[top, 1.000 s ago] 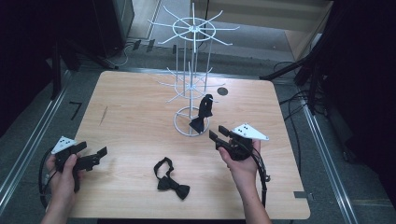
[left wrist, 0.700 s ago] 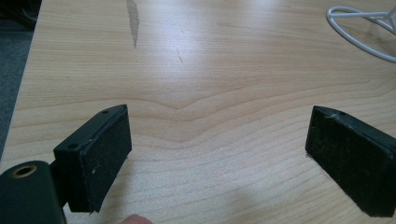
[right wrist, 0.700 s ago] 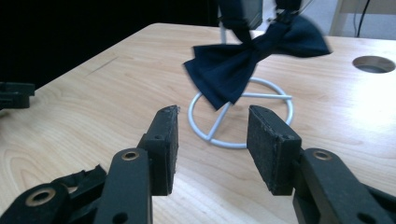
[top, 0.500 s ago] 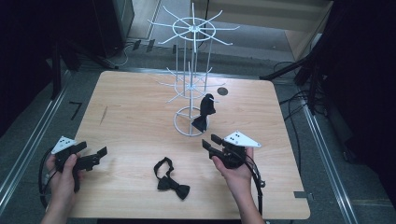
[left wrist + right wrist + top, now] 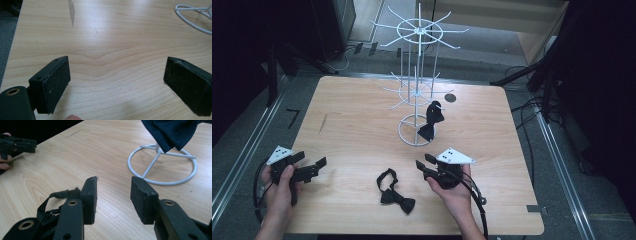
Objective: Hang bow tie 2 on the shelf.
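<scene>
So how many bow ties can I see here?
2. One bow tie lies on the table's near edge between the hands; the other bow tie hangs on the white wire rack.

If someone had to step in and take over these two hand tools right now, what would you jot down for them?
Left gripper: open, nothing between the jaws, held low over the table's left front corner.
Right gripper: jaws partly apart and empty, just right of the loose bow tie.
Loose bow tie: flat on the table near the front edge, strap looped out behind it.
Second bow tie: already hanging on the white wire stand, low, over the base ring.
Done: one tie hung.
Left: probably grip the loose tie with the right gripper and hang it on a free arm of the stand.
</scene>
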{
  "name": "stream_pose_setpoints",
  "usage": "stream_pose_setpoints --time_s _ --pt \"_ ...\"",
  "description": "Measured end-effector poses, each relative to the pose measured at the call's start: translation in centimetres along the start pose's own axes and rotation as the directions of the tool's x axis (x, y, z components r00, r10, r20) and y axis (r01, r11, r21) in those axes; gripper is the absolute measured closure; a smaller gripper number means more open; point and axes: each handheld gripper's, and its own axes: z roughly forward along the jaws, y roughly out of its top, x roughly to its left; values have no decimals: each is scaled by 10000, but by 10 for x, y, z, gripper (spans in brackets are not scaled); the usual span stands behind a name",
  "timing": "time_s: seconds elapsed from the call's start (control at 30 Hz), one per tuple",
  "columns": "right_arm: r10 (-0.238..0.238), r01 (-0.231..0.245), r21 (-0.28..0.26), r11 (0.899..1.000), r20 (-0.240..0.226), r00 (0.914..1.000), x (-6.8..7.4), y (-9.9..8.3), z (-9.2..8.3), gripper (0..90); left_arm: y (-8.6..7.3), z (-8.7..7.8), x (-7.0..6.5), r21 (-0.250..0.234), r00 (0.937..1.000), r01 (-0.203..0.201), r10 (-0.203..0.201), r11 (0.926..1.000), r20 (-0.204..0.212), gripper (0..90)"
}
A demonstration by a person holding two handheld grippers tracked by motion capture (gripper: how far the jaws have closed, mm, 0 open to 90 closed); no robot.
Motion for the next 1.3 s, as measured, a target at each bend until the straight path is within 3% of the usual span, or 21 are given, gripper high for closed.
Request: stream_pose_setpoints --time_s 1.0,1.3 --pt "-225 276 638 9976 -790 9966 34 -9 21 569 0 0 -1 5 10000 -29 29 10000 -24 77" --pt "-147 231 798 9965 -1050 9944 42 -11 31 511 0 0 -1 18 10000 -29 29 10000 -20 77"
